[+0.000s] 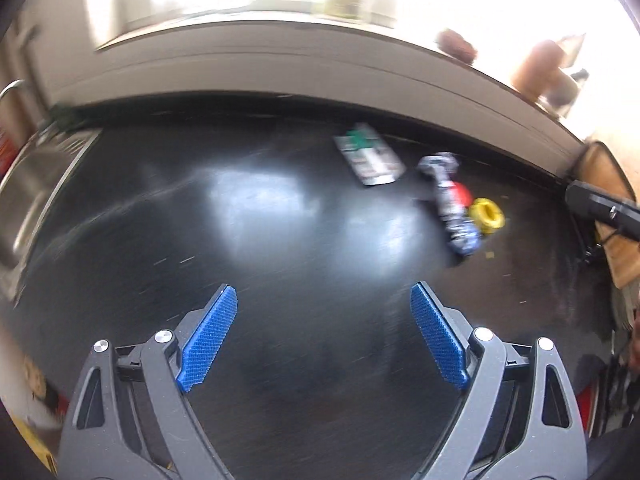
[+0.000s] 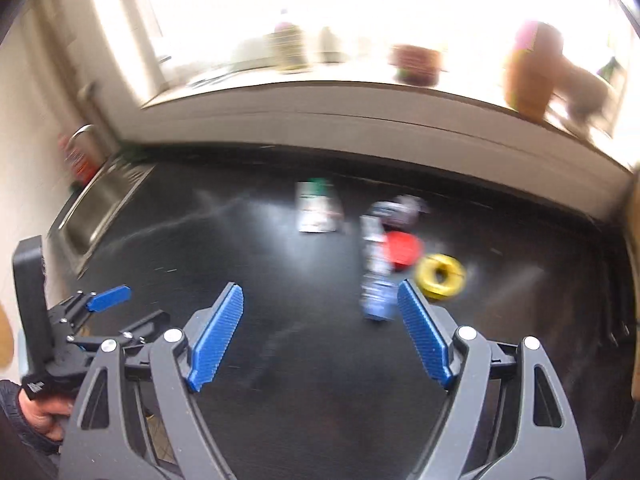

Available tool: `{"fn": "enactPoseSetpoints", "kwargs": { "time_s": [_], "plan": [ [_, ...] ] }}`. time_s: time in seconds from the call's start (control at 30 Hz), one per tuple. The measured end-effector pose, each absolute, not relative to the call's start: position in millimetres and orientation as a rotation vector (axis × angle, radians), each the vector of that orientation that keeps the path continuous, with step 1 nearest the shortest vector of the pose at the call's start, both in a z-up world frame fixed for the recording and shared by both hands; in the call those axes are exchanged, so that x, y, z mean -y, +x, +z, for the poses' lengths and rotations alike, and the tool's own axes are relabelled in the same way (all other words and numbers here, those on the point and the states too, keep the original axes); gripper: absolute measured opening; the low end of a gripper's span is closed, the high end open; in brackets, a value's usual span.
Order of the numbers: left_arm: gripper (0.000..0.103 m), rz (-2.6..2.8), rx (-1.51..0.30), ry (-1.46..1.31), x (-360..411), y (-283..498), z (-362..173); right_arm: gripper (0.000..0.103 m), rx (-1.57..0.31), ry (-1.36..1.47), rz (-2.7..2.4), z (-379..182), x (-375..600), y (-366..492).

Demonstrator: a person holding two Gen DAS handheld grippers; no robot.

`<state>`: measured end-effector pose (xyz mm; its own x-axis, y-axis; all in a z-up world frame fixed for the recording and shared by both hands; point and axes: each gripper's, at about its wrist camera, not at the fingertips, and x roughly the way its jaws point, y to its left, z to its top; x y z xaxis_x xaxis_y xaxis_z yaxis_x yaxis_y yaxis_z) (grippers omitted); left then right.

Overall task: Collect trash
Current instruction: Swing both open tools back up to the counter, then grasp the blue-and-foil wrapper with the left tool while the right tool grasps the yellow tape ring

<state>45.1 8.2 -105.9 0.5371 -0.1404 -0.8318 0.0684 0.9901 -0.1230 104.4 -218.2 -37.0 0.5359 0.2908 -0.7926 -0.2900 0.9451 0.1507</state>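
Observation:
Trash lies on a black counter [image 1: 200, 240]: a flat green-and-white packet [image 1: 370, 156] [image 2: 317, 208], a crumpled blue-and-white wrapper [image 1: 452, 208] [image 2: 376, 264], a red cap [image 1: 462, 194] [image 2: 402, 250] touching it, and a yellow ring [image 1: 487, 215] [image 2: 440, 276]. My left gripper [image 1: 323, 287] is open over bare counter, well short and left of the trash. My right gripper [image 2: 320, 285] is open too, nothing between its blue pads; the wrapper's near end sits just beyond its right fingertip. In the right wrist view my left gripper [image 2: 98, 320] shows at lower left, held by a hand [image 2: 44, 416].
A steel sink [image 1: 24, 208] [image 2: 100, 200] with a tap is set into the counter at the left. Behind the counter runs a raised sill [image 2: 360, 104] bearing pots [image 2: 416, 64] and jars under a bright window. A wooden board [image 1: 612, 208] stands at the right end.

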Motion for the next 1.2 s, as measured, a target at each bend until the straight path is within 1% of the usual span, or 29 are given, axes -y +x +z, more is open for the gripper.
{"fn": "enactPoseSetpoints", "kwargs": {
  "time_s": [0.17, 0.37, 0.6, 0.97, 1.07, 1.2],
  "plan": [
    [0.086, -0.205, -0.999, -0.007, 54.1, 67.2, -106.7, 0.077, -0.949, 0.035, 0.265, -48.9, 285.1, 109.2],
    [0.086, -0.237, -1.028, 0.024, 98.7, 88.8, -120.3, 0.077, -0.961, 0.018, 0.264, -63.1, 306.3, 120.0],
    [0.086, -0.254, -1.073, 0.034, 129.5, 111.3, -149.9, 0.077, -0.980, -0.045, 0.325, -90.3, 307.1, 143.2],
    [0.086, -0.268, -1.122, 0.139, 173.9, 152.3, -220.9, 0.077, -1.086, -0.146, 0.432, -180.6, 314.1, 195.3],
    [0.086, -0.260, -1.136, 0.149, 175.9, 163.0, -231.5, 0.077, -1.113, -0.172, 0.462, -199.0, 311.2, 208.9],
    [0.085, -0.254, -1.112, 0.193, 178.0, 177.7, -235.3, 0.077, -1.128, -0.179, 0.489, -209.7, 306.0, 223.3]
  ]
}}
